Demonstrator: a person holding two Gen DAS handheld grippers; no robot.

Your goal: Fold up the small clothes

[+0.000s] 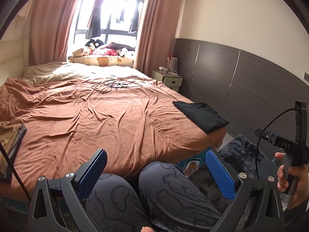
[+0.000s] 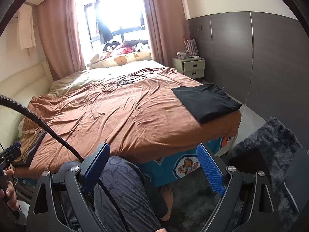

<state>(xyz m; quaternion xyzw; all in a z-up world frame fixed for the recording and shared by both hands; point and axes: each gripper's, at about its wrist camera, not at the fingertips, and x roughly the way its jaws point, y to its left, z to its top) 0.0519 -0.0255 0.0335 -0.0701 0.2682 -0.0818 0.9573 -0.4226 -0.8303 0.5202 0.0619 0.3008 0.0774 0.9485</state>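
Note:
A black folded garment [image 1: 200,118] [image 2: 206,100] lies flat on the near right corner of the bed, on the brown bedspread [image 1: 100,119] [image 2: 115,116]. A stack of brown and grey clothes [image 1: 11,139] [image 2: 30,145] sits at the bed's near left edge. My left gripper [image 1: 158,170] hangs open over the person's knees [image 1: 164,189], short of the bed's edge, with nothing between its blue pads. My right gripper [image 2: 153,167] is open too, held low before the bed's foot above a leg, and holds nothing. Both stand well back from the black garment.
A coiled cable with a small device [image 1: 115,85] lies mid-bed. A cream nightstand [image 1: 171,79] stands by the dark wall panels at right. A dark shaggy rug [image 2: 270,145] covers the floor at right. Plush toys [image 2: 123,52] line the window sill. A hand [image 1: 289,174] grips the right handle.

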